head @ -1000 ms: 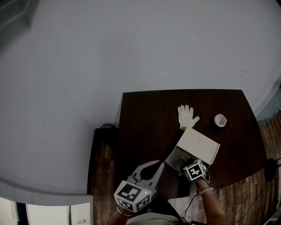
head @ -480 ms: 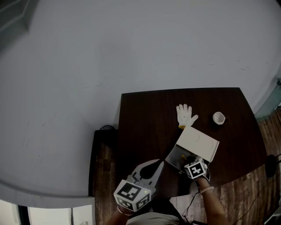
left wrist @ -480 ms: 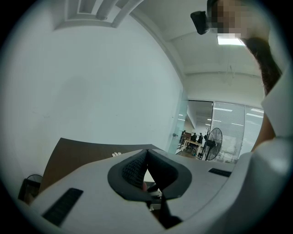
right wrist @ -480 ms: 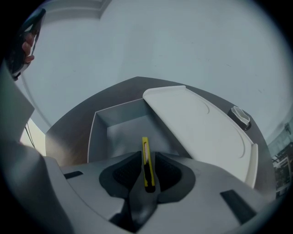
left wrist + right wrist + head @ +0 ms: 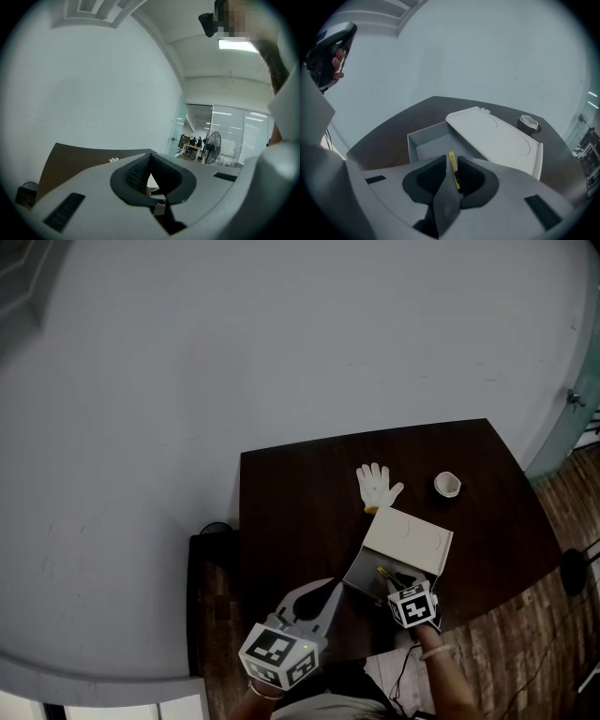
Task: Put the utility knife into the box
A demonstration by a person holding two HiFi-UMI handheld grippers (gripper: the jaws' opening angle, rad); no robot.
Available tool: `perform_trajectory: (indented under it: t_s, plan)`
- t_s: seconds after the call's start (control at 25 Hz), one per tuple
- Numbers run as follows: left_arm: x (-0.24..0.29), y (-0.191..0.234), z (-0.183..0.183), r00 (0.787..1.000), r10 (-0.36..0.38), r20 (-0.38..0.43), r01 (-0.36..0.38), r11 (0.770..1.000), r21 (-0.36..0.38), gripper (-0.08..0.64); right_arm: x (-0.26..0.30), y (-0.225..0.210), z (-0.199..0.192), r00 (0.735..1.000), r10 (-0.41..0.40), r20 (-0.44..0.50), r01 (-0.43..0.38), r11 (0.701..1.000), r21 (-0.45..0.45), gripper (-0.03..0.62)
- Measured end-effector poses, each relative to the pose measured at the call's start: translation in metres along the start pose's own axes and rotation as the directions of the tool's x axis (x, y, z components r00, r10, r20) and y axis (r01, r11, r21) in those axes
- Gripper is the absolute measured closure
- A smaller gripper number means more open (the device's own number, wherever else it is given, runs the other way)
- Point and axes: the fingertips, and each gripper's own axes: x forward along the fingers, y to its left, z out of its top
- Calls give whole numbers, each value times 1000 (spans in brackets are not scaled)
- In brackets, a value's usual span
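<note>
The white box (image 5: 360,574) stands open on the dark table, its lid (image 5: 409,539) tipped back behind it. My right gripper (image 5: 395,585) hangs over the box's near right end. In the right gripper view the yellow utility knife (image 5: 452,162) shows edge-on in the gap between the pads, over the box (image 5: 425,142) floor. The right gripper (image 5: 451,160) jaws are closing, and a slit remains beside the knife. In the head view a yellow strip of the knife (image 5: 383,574) lies inside the box. My left gripper (image 5: 332,591) is shut and empty at the table's near edge.
A white work glove (image 5: 377,487) lies behind the box and a small white cup (image 5: 447,484) sits to its right. The dark table (image 5: 291,512) ends close to the near side of the box. Wooden floor and a cable lie to the right.
The head camera has swung, so the table sits further left and higher in view. The right gripper has stayed over the box's near end. The left gripper has barely moved.
</note>
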Motion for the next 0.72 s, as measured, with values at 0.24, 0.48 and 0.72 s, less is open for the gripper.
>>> perform_trajectory:
  t_s: [0.24,0.48,0.72]
  plan:
    - [-7,-1,8,1000,-20,-2,20,1000,15,543,-32,7,13,997,-44,69,40,998,57,519]
    - [-13,-3,10,999,-43,1,43,999,26,543,-61,14,23,985,-93,145,79,991,104,535]
    - [-20,-13,15,997,-77,0,77,996,53,543,-95,25,37,963,-137,234,104,983,150,548]
